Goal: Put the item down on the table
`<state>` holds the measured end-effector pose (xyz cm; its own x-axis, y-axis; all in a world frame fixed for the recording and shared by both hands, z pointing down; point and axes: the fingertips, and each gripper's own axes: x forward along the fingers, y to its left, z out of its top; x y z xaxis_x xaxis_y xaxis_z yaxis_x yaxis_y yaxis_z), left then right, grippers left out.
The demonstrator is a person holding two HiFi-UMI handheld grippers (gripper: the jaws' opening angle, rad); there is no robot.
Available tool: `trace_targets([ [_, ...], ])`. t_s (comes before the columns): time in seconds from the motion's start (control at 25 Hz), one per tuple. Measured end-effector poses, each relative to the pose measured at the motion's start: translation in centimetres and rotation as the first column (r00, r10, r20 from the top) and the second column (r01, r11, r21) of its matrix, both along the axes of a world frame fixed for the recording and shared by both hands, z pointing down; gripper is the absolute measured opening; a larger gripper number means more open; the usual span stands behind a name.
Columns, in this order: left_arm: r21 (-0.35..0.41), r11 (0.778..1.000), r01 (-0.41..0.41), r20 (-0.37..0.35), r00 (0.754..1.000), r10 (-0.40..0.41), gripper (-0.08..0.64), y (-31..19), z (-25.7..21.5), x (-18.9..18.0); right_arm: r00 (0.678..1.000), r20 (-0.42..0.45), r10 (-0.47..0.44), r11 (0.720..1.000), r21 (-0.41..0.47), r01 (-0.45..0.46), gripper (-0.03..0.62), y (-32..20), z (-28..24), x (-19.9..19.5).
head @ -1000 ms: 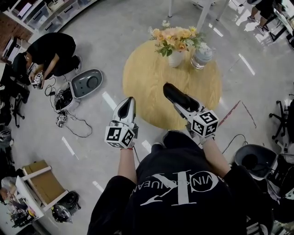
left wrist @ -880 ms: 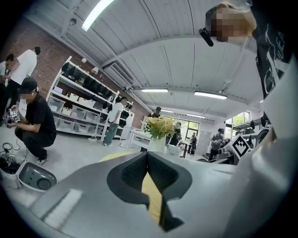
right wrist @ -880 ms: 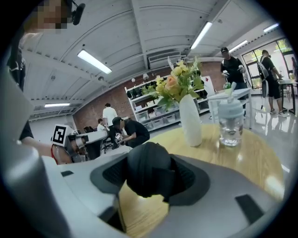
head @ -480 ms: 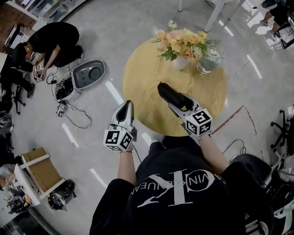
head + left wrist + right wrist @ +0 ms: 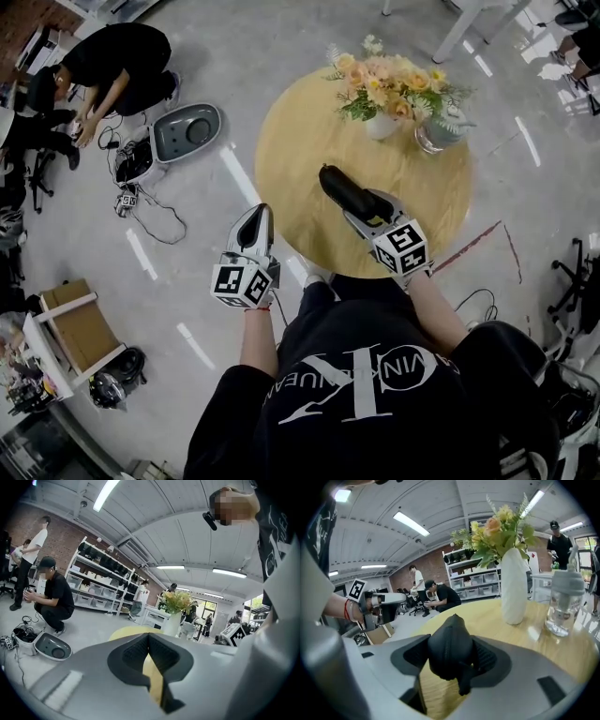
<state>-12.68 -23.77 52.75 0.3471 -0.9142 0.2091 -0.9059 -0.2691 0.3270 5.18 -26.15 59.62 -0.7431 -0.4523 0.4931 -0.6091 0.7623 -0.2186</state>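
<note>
A black, rounded item [image 5: 339, 189] hangs over the near part of the round wooden table [image 5: 300, 141], with my right gripper [image 5: 361, 211] shut on it. In the right gripper view the black item [image 5: 449, 649] fills the space between the jaws, above the table top [image 5: 487, 618]. Whether it touches the wood I cannot tell. My left gripper [image 5: 255, 220] is shut and holds nothing; it hangs over the floor just left of the table's near edge. In the left gripper view its pads [image 5: 136, 652] meet and the table [image 5: 127, 631] lies ahead.
A white vase of flowers [image 5: 382, 124] and a glass bottle [image 5: 437, 134] stand at the table's far side, seen also as vase [image 5: 513, 590] and bottle [image 5: 565, 603]. On the floor to the left are a crouching person [image 5: 117, 61], a grey device [image 5: 183, 131], cables and a cardboard box [image 5: 80, 328].
The right gripper has carried the black item a little to the left over the table. The left gripper has hardly moved. The head view has shifted.
</note>
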Motion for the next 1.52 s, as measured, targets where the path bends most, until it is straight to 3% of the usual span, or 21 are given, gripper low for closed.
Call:
trace_targets([
  [0.24, -0.013, 1.0, -0.013, -0.005, 1.0, 0.013, 0.012, 0.5, 0.3, 0.5, 0.999, -0.032, -0.006, 0.993, -0.121, 0.002, 0.265, 1.4, 2.6, 0.5],
  [0.6, -0.031, 1.0, -0.008, -0.018, 1.0, 0.007, 0.012, 1.7, 0.5, -0.2, 0.997, -0.074, 0.001, 0.988, -0.157, -0.013, 0.265, 1.7, 3.8, 0.6],
  [1.12, -0.004, 0.997, -0.081, -0.039, 0.996, 0.081, 0.012, 1.6, -0.3, 0.5, 0.987, -0.076, 0.144, 0.981, -0.118, -0.153, 0.27, 0.8, 1.9, 3.2],
  [1.32, 0.006, 0.996, -0.088, -0.054, 0.995, 0.088, 0.012, 2.1, -0.6, 0.1, 0.972, -0.076, 0.222, 0.967, -0.114, -0.23, 0.273, 0.9, 1.5, 4.7],
  [1.52, 0.03, 0.993, -0.111, -0.056, 0.992, 0.112, 0.012, 2.1, -1.2, 0.3, 0.951, -0.017, 0.309, 0.946, -0.097, -0.31, 0.275, 0.7, -0.2, 6.5],
])
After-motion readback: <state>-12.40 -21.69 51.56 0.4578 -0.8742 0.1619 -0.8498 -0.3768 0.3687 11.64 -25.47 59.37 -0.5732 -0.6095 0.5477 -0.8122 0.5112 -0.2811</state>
